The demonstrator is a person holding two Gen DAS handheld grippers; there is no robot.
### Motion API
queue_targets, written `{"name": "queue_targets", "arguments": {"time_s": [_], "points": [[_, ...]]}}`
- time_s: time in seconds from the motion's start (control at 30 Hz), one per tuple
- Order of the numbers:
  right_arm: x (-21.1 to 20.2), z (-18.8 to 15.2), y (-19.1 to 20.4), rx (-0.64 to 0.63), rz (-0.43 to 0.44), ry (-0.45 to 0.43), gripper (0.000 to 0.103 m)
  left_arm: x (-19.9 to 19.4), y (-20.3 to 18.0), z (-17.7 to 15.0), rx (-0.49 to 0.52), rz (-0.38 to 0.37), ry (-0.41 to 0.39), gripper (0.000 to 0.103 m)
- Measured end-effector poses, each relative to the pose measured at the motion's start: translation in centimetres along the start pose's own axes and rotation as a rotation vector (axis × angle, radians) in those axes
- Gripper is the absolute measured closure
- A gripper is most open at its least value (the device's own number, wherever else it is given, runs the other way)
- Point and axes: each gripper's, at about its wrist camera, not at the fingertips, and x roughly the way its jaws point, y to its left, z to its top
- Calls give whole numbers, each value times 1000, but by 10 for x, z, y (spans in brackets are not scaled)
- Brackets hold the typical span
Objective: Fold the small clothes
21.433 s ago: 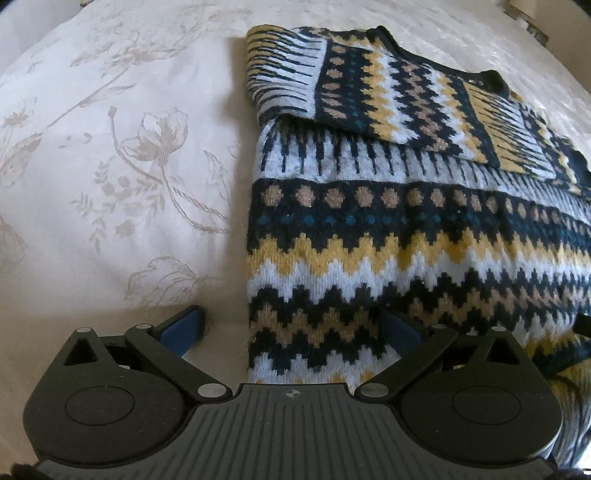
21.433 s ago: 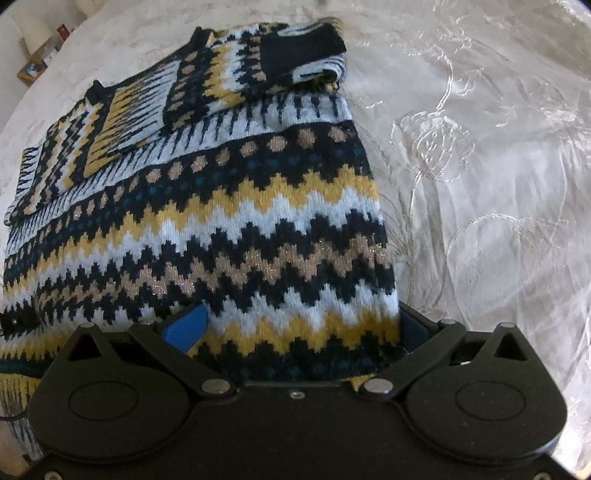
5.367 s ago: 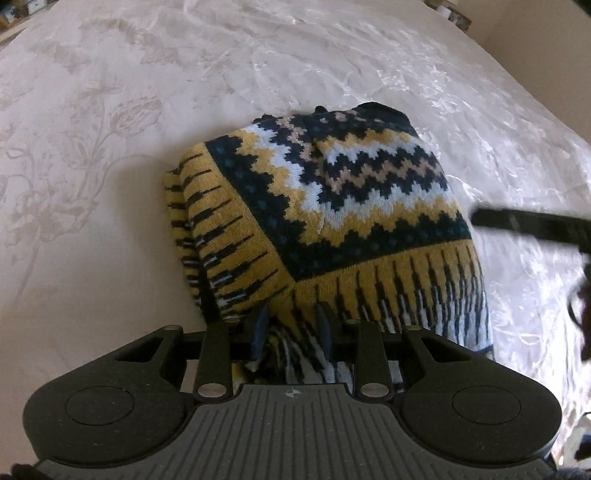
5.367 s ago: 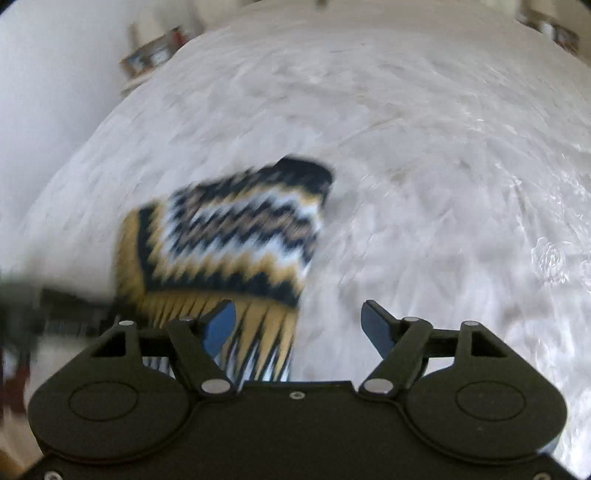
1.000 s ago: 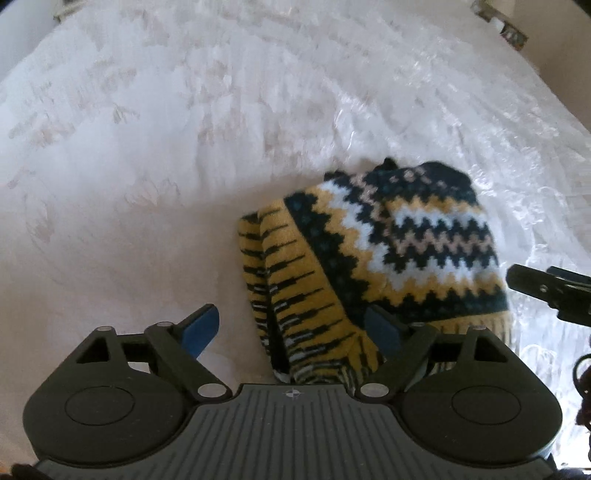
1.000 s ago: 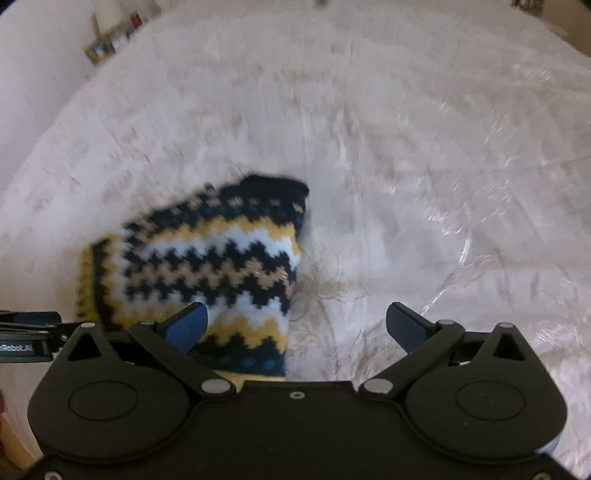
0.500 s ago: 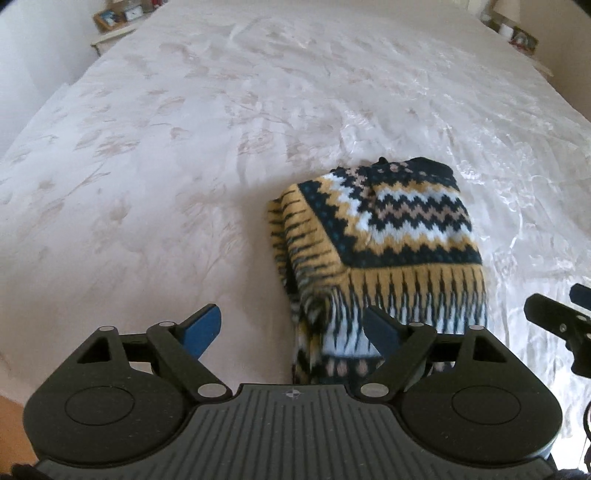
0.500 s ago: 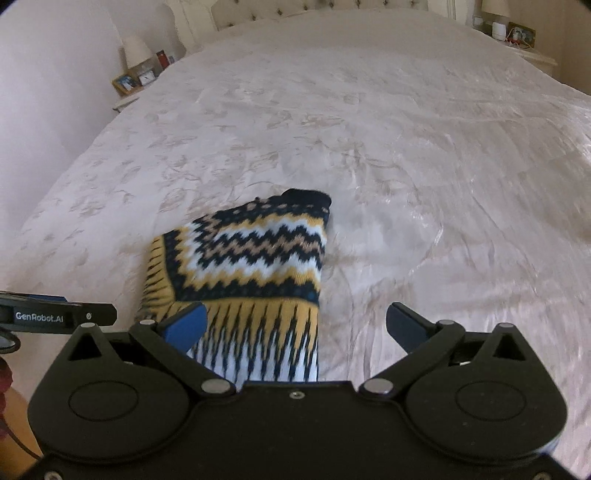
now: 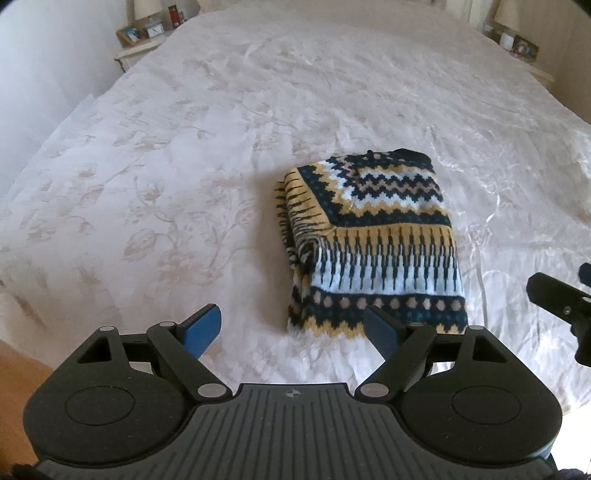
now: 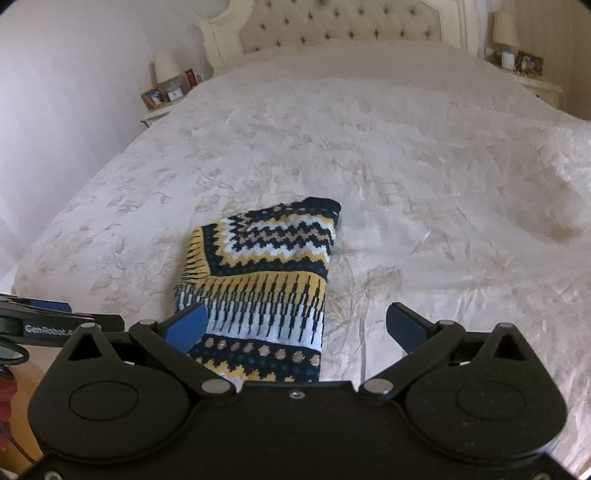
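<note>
A navy, yellow and white patterned knit sweater [image 9: 373, 240] lies folded into a compact rectangle on the white bedspread [image 9: 184, 166]. It also shows in the right wrist view [image 10: 266, 273]. My left gripper [image 9: 293, 326] is open and empty, held back above the sweater's near edge. My right gripper [image 10: 295, 325] is open and empty, likewise pulled back over the near edge. Neither touches the sweater. A tip of the right gripper shows at the left view's right edge [image 9: 557, 299].
The bed has a tufted headboard [image 10: 340, 22]. Nightstands with lamps and frames stand at the far left [image 10: 166, 92] and far right [image 10: 524, 70]. A wooden floor edge [image 9: 22, 376] shows at the near left.
Both grippers have drawn back and risen from the folded sweater, so more of the bed and room is visible. The sweater lies still.
</note>
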Motion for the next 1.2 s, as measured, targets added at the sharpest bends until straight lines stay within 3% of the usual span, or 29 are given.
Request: {"name": "queue_targets", "arguments": {"time_s": [0.4, 1.2], "points": [[-36, -9, 4, 31, -5, -18, 1, -24, -8, -17, -4, -5, -29, 19], [-49, -19, 5, 49, 4, -3, 1, -35, -9, -27, 3, -11, -16, 19]]}}
